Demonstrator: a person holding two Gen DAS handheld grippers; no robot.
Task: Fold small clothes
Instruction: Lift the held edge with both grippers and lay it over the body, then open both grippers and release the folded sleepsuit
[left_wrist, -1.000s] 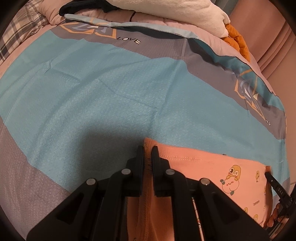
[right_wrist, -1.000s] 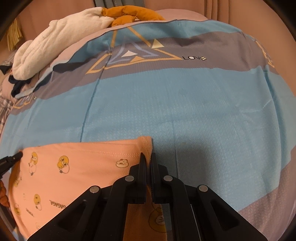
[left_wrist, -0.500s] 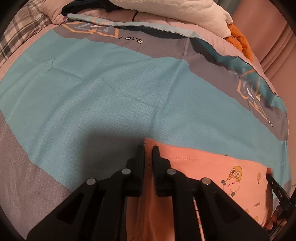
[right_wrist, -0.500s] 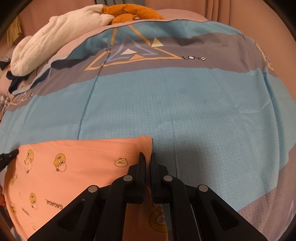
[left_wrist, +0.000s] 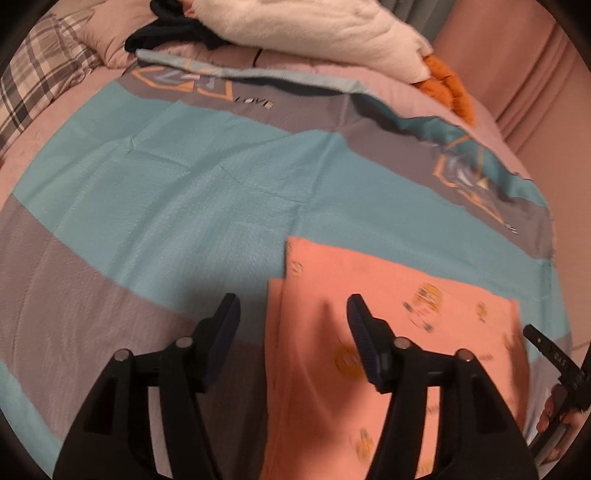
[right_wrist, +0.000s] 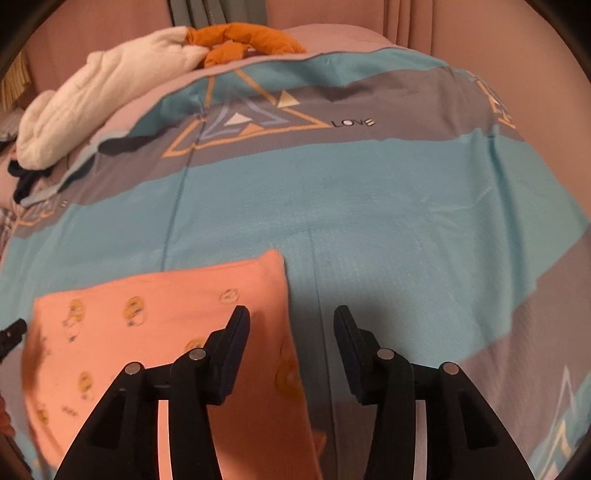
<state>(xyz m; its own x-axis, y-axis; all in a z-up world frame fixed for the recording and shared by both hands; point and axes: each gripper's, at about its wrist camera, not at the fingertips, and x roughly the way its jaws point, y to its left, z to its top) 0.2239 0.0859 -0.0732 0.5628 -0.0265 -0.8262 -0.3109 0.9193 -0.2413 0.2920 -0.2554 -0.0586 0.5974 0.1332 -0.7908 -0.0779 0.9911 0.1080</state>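
Note:
A small salmon-pink garment (left_wrist: 388, 332) with yellow cartoon prints lies folded flat on the teal and grey bedspread (left_wrist: 184, 192). It also shows in the right wrist view (right_wrist: 155, 325). My left gripper (left_wrist: 291, 314) is open and empty, its jaws straddling the garment's left edge, which shows two offset layers. My right gripper (right_wrist: 291, 325) is open and empty, its jaws straddling the garment's right edge. The tip of the right gripper shows at the far right of the left wrist view (left_wrist: 554, 358).
A white fluffy blanket (left_wrist: 314, 29), an orange cloth (left_wrist: 447, 85) and dark clothing (left_wrist: 173, 29) lie piled at the far end of the bed. A plaid pillow (left_wrist: 33, 85) is at the far left. Pink curtains (right_wrist: 480, 29) hang behind.
Both grippers were shut on the garment's top corners; now both have opened and let go. The garment lies flat, and both grippers have drawn back a little.

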